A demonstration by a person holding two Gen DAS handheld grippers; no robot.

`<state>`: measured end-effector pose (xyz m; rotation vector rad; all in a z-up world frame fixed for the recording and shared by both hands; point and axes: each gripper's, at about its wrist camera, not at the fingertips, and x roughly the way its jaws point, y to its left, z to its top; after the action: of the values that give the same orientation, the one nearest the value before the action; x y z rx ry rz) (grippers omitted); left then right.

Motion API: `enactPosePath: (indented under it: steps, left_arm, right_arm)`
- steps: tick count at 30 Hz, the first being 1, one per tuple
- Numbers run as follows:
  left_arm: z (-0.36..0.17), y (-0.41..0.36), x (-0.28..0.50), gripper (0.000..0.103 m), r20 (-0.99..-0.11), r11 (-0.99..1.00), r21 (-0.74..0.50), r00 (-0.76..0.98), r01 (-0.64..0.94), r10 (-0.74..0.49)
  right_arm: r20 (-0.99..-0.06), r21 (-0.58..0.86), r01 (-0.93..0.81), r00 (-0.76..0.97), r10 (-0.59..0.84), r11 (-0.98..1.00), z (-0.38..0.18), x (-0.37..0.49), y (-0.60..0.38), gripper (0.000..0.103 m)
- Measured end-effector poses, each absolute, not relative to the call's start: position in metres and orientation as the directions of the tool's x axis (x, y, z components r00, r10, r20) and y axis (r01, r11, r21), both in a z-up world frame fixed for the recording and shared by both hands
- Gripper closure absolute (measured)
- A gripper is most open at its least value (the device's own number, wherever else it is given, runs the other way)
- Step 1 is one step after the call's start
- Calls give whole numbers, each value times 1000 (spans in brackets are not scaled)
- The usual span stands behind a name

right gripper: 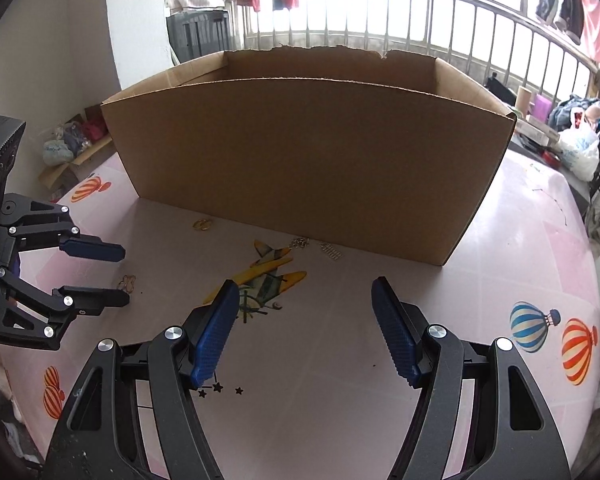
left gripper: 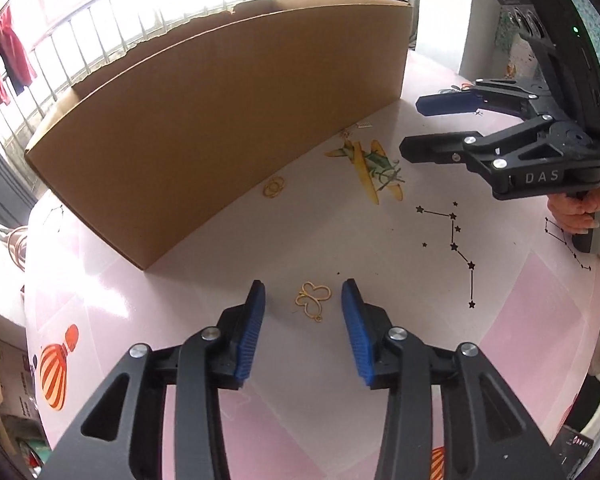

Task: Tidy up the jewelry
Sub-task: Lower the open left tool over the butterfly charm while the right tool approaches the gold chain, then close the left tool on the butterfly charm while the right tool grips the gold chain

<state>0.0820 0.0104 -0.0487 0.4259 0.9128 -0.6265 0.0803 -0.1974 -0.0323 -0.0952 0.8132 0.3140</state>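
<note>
A gold butterfly-shaped pendant (left gripper: 312, 300) lies flat on the pink table, between the blue pads of my left gripper (left gripper: 304, 291). The pads stand apart from it on both sides, so that gripper is open. From the right wrist view the same pendant (right gripper: 127, 283) shows at the tips of the left gripper (right gripper: 123, 277). A gold flower-shaped piece (left gripper: 274, 188) rests near the box wall. A silver chain (right gripper: 299, 243) and a small silver strip (right gripper: 332, 251) lie close to the box. My right gripper (right gripper: 305, 286) hovers open over the printed airplane, with nothing between its fingers.
A large open cardboard box (right gripper: 308, 160) stands upright behind the jewelry, its wall close to the pieces. The pink tablecloth (left gripper: 380, 360) carries printed balloons, an airplane and star lines. A hand (left gripper: 576, 210) holds the right gripper's handle. Railings and clutter lie beyond the table.
</note>
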Motion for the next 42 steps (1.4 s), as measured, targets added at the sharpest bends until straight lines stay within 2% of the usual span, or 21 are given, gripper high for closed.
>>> enactPosePath:
  steps: [3, 7, 9, 12, 23, 27, 31, 35, 38, 40, 42]
  left_arm:
    - [-51, 9, 95, 66, -846, 748, 18, 409, 664, -342]
    - [-49, -3, 88, 92, -853, 729, 45, 407, 683, -328]
    - [-49, -12, 88, 92, -853, 733, 93, 434, 674, -291]
    - [-49, -12, 91, 92, -853, 748, 70, 429, 659, -298]
    - [-45, -10, 73, 92, -839, 743, 112, 464, 659, -285]
    - [-38, 3, 71, 92, -826, 766, 71, 467, 639, -314]
    - [-32, 21, 79, 92, -808, 804, -60, 444, 591, -387]
    - [-27, 34, 79, 92, -785, 825, -106, 463, 554, -412]
    - [-28, 43, 81, 92, -772, 833, -147, 465, 533, -433]
    - [-27, 46, 81, 92, -767, 840, -148, 475, 523, -431]
    - [-28, 49, 81, 92, -762, 843, -166, 476, 512, -439]
  right_arm:
    - [-732, 49, -308, 636, 244, 950, -33, 83, -197, 37]
    - [-731, 81, -298, 631, 260, 951, -34, 84, -199, 38]
    - [-732, 91, -292, 629, 263, 952, -35, 85, -199, 37]
    - [-728, 90, -290, 634, 262, 953, -33, 83, -199, 37]
    - [-723, 84, -297, 639, 263, 951, -29, 79, -199, 37]
    - [-725, 90, -295, 635, 266, 951, -30, 82, -200, 37]
    - [-736, 81, -293, 627, 255, 953, -31, 92, -197, 38]
    - [-733, 79, -318, 623, 271, 945, -31, 102, -189, 38]
    - [-738, 47, -337, 622, 260, 940, -33, 110, -179, 47]
    - [-748, 37, -345, 613, 254, 938, -35, 116, -173, 58]
    - [-767, 28, -346, 594, 243, 938, -39, 123, -167, 64]
